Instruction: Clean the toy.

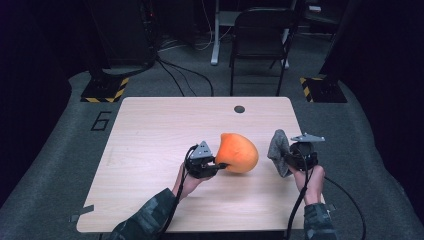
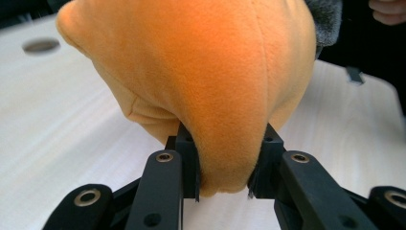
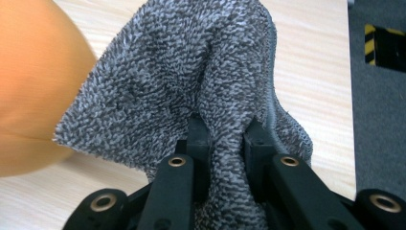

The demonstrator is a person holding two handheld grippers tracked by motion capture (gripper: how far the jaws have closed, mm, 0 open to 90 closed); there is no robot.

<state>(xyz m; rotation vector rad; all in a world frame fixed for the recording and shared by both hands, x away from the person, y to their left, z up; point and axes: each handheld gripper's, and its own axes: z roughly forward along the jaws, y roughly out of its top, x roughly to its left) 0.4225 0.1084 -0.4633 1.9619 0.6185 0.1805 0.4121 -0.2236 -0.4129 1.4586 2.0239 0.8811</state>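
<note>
Left claw (image 2: 222,184) pinches orange cloth (image 2: 201,81) (peak pointing up-left); right claw (image 3: 225,143) clamps upright grey towel (image 3: 191,72).

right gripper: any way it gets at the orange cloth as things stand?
Probably not yet. The right gripper is shut on the grey towel, so its jaws are occupied. The orange cloth hangs close beside it, held by the left gripper, nothing between them.

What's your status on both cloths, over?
Left gripper shut on orange cloth. Right gripper shut on grey cloth. Nothing between them.
</note>
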